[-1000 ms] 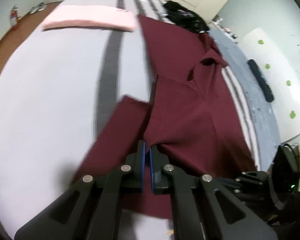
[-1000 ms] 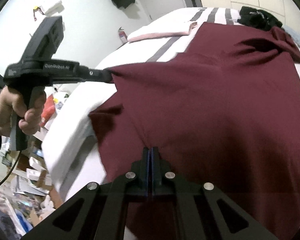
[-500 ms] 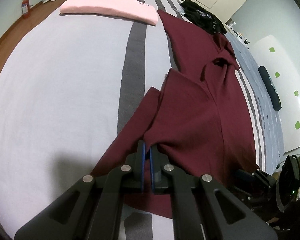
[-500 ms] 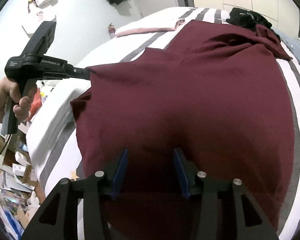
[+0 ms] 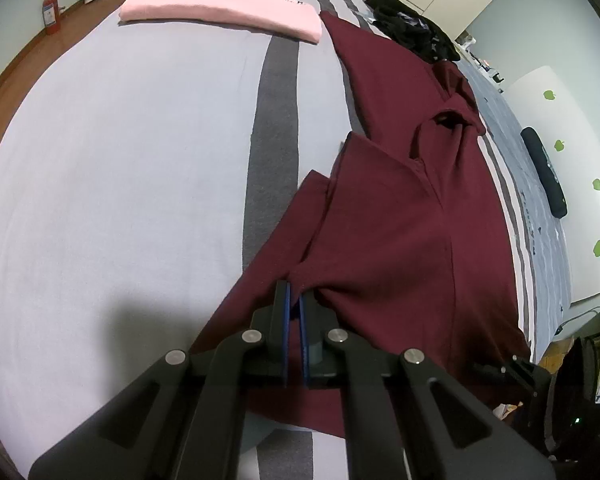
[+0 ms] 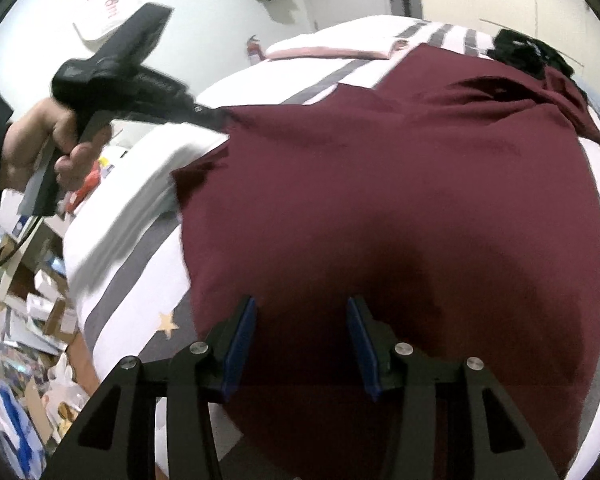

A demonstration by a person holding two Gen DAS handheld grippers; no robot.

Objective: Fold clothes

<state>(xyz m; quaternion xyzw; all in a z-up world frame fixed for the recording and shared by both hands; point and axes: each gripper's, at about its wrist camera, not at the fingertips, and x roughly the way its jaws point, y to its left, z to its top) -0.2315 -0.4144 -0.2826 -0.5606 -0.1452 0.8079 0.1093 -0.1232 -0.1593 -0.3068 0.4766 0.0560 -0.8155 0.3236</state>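
Note:
A maroon shirt [image 5: 404, 216] lies spread on the striped bed [image 5: 120, 168], one side folded over. My left gripper [image 5: 294, 294] is shut on a fold of its near edge. In the right wrist view the shirt [image 6: 400, 200] fills the middle, and the left gripper [image 6: 216, 120] pinches its left edge, held in a hand. My right gripper [image 6: 302, 312] is open and empty just above the shirt's near hem.
A folded pink garment [image 5: 220, 12] lies at the far end of the bed. A black garment [image 5: 412, 28] lies at the far right. A white board [image 5: 572, 160] lies to the right. Cluttered boxes [image 6: 32, 320] cover the floor at the left.
My right gripper let go of the shirt's hem and opened wide. The left gripper stayed shut on the shirt's edge and moved slightly along the bed.

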